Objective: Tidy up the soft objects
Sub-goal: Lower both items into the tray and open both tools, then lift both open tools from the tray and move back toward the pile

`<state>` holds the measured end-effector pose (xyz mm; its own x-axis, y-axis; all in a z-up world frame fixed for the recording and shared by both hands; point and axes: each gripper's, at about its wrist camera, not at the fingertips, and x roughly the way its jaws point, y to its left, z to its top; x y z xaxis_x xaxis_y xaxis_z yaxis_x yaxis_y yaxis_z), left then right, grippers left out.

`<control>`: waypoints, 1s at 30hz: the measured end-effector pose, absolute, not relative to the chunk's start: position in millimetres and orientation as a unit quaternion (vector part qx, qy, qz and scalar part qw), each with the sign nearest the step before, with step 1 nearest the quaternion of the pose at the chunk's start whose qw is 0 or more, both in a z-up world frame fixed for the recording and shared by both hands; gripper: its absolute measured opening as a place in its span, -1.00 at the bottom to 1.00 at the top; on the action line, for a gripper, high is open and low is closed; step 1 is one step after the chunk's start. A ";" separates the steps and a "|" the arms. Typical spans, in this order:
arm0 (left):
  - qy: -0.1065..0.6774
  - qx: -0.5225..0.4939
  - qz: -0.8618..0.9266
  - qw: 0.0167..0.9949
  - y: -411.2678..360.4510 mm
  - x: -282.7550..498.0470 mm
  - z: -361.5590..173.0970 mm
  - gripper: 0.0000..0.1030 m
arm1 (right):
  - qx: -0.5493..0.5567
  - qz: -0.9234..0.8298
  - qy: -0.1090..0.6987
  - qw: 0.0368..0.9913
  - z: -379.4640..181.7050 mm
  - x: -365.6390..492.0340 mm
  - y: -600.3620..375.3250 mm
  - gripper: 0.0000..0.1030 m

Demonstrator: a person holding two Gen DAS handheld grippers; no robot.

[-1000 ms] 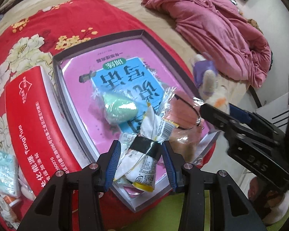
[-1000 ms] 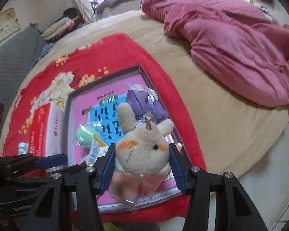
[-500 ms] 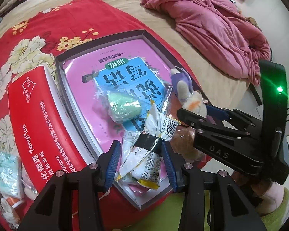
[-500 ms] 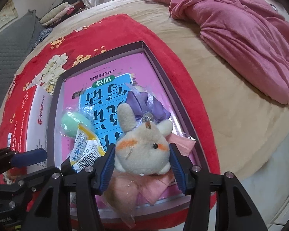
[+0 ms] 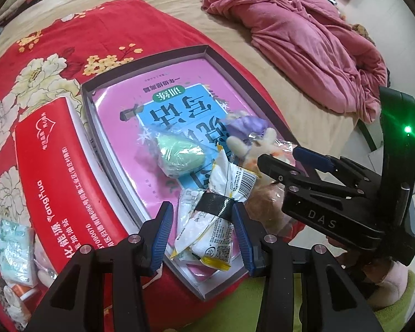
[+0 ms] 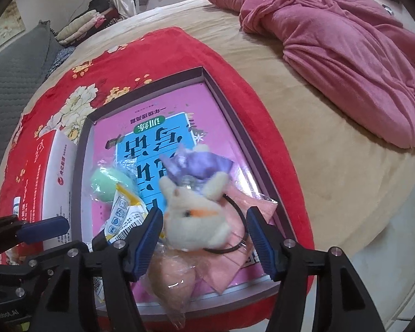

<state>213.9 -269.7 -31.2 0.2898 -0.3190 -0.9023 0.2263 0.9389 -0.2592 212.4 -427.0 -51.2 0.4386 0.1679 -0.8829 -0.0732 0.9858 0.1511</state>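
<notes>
A shallow grey box [image 5: 141,72] [image 6: 227,105] lined with a pink and blue booklet lies on the red floral blanket. In it are a wrapped green sponge [image 5: 179,157] [image 6: 105,186], a pink wrapped item [image 6: 171,279] and a cream plush bunny with a purple bow [image 6: 196,218] [image 5: 251,141]. My right gripper [image 6: 203,238] is open; the bunny lies between its fingers in the box. My left gripper [image 5: 200,224] is open around a taped bundle of white and yellow sachets [image 5: 215,207] [image 6: 124,218] that rests in the box; its fingers stand slightly apart from it.
A red carton [image 5: 58,174] lies left of the box, with small packets [image 5: 13,246] at its near end. A crumpled pink quilt [image 6: 340,41] lies at the far right of the bed. The bed edge runs close in front of the box.
My right gripper has opened and the bunny has dropped into the box. My left gripper has opened slightly around the sachet bundle, which has settled into the box.
</notes>
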 end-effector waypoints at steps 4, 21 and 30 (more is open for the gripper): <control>0.569 -0.038 -0.169 0.804 -267.9 213.7 -28.6 -0.10 | 0.045 0.068 0.523 0.849 -48.2 211.8 -427.7 0.23; 0.559 -0.034 -0.163 0.812 -265.1 210.3 -17.3 0.19 | 0.047 0.062 0.503 0.861 -26.8 202.1 -428.5 0.32; 0.550 -0.033 -0.157 0.820 -260.9 206.0 -7.9 0.39 | 0.047 0.050 0.489 0.869 -11.3 195.2 -432.7 0.34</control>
